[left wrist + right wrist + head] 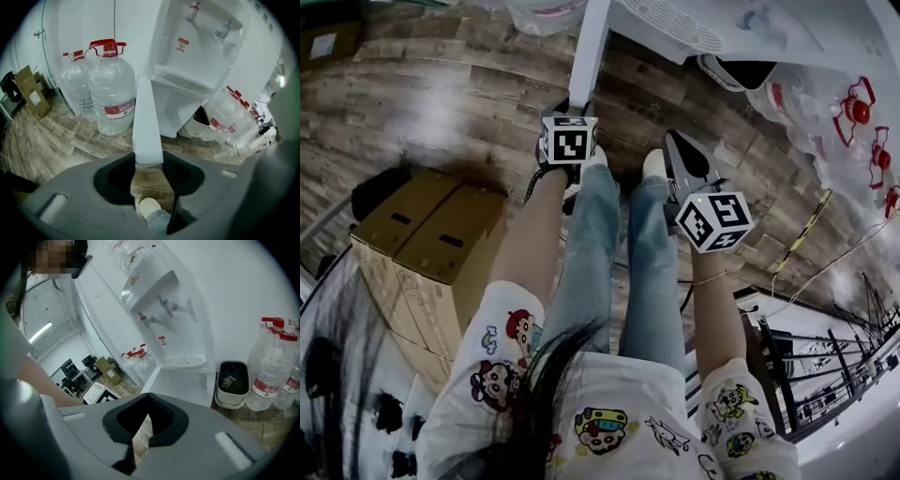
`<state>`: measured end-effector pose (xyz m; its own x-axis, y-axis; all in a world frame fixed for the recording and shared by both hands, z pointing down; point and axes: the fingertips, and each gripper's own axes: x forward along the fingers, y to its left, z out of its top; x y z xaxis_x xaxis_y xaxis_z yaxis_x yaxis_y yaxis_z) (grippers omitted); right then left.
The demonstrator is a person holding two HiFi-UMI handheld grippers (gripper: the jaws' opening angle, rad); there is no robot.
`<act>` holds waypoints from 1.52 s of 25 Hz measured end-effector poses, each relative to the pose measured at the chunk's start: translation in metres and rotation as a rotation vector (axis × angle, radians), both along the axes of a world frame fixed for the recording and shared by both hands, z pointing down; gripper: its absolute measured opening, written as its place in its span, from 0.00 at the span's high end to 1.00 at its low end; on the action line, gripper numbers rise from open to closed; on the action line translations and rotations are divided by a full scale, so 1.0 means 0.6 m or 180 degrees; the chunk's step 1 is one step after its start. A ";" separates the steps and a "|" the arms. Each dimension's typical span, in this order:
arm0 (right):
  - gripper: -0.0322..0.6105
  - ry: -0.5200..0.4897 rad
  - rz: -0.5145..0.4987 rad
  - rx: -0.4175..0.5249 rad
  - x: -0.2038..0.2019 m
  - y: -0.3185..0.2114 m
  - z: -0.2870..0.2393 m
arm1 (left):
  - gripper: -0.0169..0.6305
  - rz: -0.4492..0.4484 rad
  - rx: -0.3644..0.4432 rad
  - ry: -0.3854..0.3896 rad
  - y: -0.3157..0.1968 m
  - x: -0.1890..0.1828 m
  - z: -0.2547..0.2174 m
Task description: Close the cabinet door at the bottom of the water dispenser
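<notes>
Barely started, by the look: gripping open door (147,122) by its edge with left gripper (148,161) fingers, jutting from dispenser (206,61) base over the floor (56,140), whole swing shut left to do. Holding right gripper (143,416) fingers closed on nothing. Can't read red bottle label (118,109) or red sticker (182,44) on dispenser; too small.

Wood-plank floor (441,103) with water bottles (112,89), cardboard boxes (431,244), bin (232,383)

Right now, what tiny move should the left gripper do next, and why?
Probably swing the cabinet door toward the water dispenser. The left gripper grips the door's edge, and the door stands open, sticking out from the cabinet.
</notes>
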<state>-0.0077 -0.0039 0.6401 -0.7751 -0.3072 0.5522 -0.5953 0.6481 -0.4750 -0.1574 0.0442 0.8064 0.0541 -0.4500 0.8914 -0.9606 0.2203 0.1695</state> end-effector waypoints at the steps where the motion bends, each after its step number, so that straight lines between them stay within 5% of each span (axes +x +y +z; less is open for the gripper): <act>1: 0.93 -0.0008 0.0049 0.0004 0.013 -0.003 0.000 | 0.70 -0.0003 -0.0017 -0.0008 -0.002 0.009 0.000; 14: 0.93 -0.0095 0.0487 0.0020 0.172 -0.044 -0.004 | 0.69 -0.0443 -0.0214 -0.0080 -0.038 0.109 -0.002; 20: 0.93 -0.0110 0.0735 0.0008 0.233 -0.055 -0.004 | 0.70 -0.0249 -0.0313 -0.0172 -0.065 0.155 -0.001; 32: 0.93 -0.0140 0.1024 -0.0051 0.302 -0.089 -0.002 | 0.68 -0.0597 -0.0307 -0.0070 -0.117 0.209 -0.001; 38: 0.93 -0.0126 0.1112 -0.0113 0.336 -0.102 0.008 | 0.68 -0.0337 -0.0325 0.0042 -0.163 0.259 0.001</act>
